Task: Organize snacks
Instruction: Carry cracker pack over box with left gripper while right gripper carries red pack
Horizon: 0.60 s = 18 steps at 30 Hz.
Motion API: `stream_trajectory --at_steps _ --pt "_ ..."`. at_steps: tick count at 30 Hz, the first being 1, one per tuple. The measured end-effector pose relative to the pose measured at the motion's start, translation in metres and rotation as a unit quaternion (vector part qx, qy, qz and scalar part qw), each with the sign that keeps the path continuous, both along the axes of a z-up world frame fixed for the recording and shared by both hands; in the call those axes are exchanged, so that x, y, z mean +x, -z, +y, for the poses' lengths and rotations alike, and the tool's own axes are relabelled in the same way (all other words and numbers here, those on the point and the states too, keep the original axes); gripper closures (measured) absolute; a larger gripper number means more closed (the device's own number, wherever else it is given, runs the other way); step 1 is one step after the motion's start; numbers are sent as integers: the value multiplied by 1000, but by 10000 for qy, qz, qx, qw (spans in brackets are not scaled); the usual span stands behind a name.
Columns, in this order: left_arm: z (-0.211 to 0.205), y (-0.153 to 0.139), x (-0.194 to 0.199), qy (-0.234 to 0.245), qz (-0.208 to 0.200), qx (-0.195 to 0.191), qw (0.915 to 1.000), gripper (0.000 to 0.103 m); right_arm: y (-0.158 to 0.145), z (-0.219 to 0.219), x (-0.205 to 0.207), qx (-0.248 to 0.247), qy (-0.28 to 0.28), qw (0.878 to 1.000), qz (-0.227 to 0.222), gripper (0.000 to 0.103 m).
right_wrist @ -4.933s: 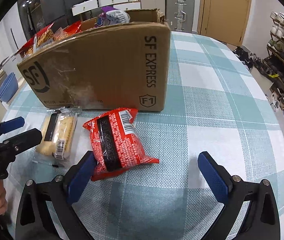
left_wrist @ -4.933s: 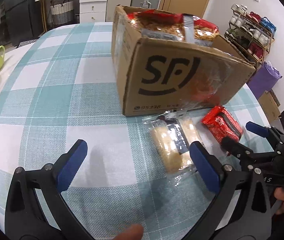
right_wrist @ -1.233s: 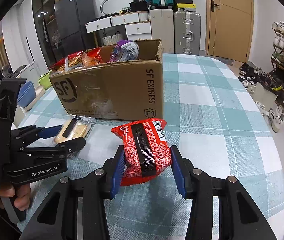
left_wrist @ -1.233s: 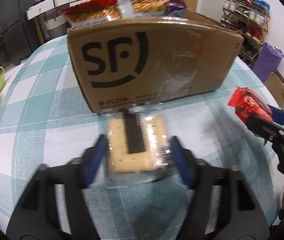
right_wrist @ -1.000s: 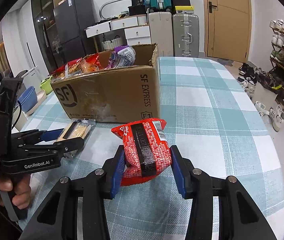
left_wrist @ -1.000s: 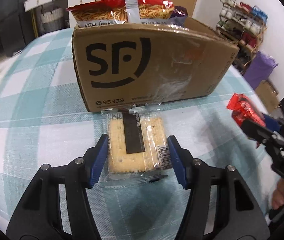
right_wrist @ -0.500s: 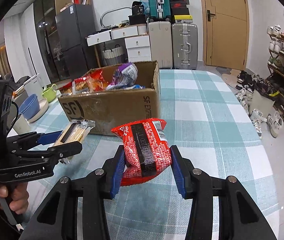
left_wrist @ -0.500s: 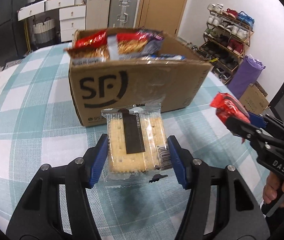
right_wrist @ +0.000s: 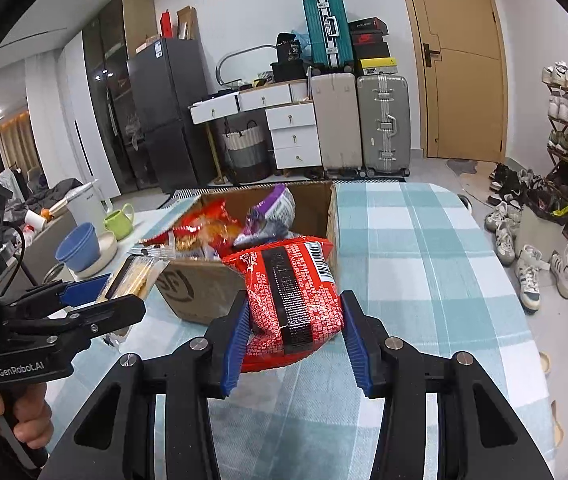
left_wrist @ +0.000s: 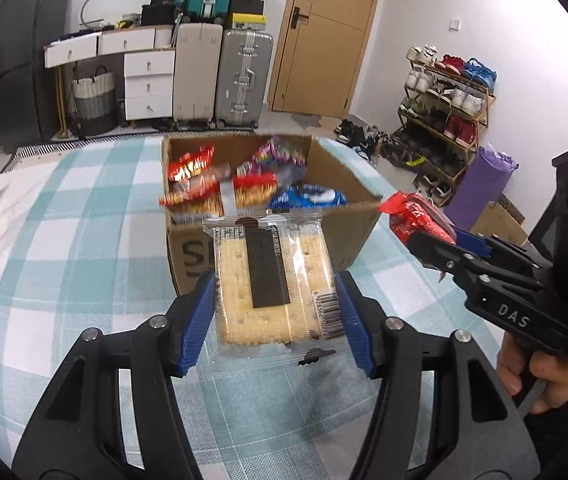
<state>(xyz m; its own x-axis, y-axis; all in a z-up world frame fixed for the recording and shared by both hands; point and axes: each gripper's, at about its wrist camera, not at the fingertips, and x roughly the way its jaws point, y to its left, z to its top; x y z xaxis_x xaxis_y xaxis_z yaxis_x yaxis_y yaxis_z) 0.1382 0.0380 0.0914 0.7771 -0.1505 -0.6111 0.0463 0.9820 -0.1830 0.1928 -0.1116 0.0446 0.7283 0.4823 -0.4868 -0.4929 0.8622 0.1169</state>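
My left gripper (left_wrist: 276,312) is shut on a clear cracker pack (left_wrist: 274,280) with a black label, held in the air in front of the open cardboard box (left_wrist: 347,236). My right gripper (right_wrist: 291,328) is shut on a red snack bag (right_wrist: 291,292), also raised, near the box's right front corner (right_wrist: 204,288). The box holds several snack bags (left_wrist: 220,188). Each gripper shows in the other's view: the right with the red bag (left_wrist: 415,220), the left with the crackers (right_wrist: 132,276).
The box stands on a table with a teal and white checked cloth (left_wrist: 84,216). A green cup (right_wrist: 118,220) and a blue bowl (right_wrist: 76,246) sit at the table's left edge. Suitcases, drawers and a shoe rack stand beyond the table.
Both grippers have risen with their packs, from table level to above the box's rim, so the inside of the box now shows. Both grips stay shut.
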Motion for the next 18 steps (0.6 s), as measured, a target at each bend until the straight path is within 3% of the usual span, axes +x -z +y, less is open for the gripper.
stream_trajectory --at_steps 9,18 --pt "5 -57 7 -240 -257 402 9986 47 -8 23 30 119 -349 9993 -73 59" --pt "22 -74 58 -482 -115 371 9981 47 -6 42 57 -42 -568 9983 143 59"
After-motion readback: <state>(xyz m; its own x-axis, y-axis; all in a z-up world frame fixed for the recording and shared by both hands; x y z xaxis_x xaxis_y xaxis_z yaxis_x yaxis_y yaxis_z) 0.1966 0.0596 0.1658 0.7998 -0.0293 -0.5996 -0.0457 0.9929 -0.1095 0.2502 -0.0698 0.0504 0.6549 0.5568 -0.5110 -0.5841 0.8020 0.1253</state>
